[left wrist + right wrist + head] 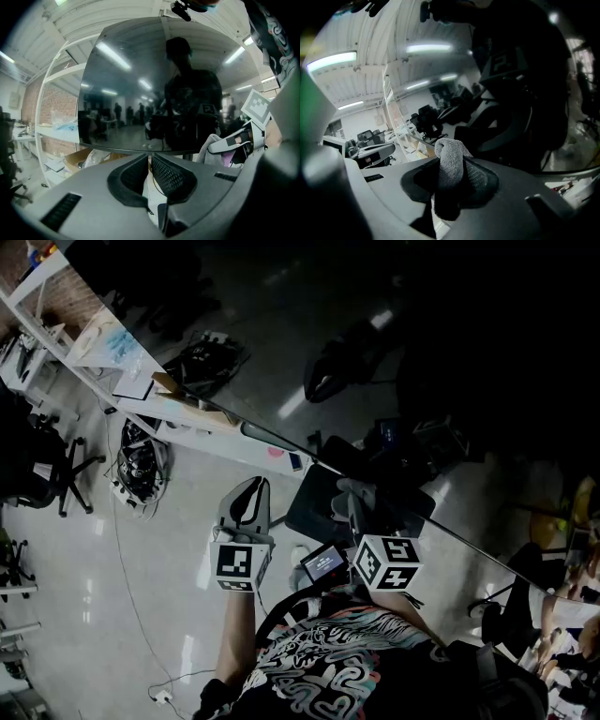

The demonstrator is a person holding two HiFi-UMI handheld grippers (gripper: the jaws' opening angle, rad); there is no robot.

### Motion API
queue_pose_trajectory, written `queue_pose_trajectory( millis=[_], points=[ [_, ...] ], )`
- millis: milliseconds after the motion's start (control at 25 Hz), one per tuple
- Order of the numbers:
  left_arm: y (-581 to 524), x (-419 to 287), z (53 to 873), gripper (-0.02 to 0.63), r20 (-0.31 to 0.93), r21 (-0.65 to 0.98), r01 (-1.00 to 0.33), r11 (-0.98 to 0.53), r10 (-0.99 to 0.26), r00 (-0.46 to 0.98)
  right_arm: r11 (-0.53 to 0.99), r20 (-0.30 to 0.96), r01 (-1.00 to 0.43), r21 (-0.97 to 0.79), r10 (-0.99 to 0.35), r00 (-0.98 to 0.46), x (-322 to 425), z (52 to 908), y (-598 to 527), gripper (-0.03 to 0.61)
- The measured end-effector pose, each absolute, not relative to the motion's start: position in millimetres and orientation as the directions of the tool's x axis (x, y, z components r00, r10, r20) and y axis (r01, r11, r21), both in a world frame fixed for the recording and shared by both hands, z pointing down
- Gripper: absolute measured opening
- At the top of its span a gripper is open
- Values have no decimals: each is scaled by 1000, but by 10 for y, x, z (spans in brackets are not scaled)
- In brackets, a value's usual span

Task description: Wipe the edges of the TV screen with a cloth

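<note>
Workshop, one TV screen [154,84]; fingers [171,177] of left gripper [149,160] together, right gripper [450,168] clamping one cloth [449,149]

Dim, underexposed pictures, overhead strip-light [429,48] glare, fisheye-warped dark edges

Grey cloth [450,161] sits bunched in right claw [451,180], near dark glossy TV screen [154,84].

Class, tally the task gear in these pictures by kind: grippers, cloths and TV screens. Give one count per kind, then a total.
Grippers: 2 (left gripper, right gripper)
Cloths: 1 (grey cloth, in the right gripper's jaws)
TV screens: 1 (TV screen)
Total: 4
</note>
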State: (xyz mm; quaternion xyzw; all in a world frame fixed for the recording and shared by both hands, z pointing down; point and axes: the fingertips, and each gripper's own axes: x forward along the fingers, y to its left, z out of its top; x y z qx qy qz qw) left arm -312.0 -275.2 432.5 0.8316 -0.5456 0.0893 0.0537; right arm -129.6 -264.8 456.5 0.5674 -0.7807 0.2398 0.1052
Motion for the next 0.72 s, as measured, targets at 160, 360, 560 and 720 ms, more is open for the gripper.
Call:
queue_pose_trajectory(
  millis=[160,360,560,720],
  points=[
    [-2744,-3146,4293,35,202,-11,-920,-392,-902,382,249,429,-931,-269,-834,-347,-1339,4529,-2667,123],
    [-2834,-3302,4348,35,208,-7,-925,-380,-905,371,267,429,-923,-277,-825,-368,-1511,4555,-2762,123],
    [-2971,-3424,4358,35,210,-3,-924,-382,-904,373,275,436,-910,-311,-810,-394,-1728,4578,-2903,123],
    [-3062,-3534,4321,35,210,-9,-924,-382,-904,372,289,432,-903,-317,-804,-409,-1878,4547,-2997,123]
  ],
)
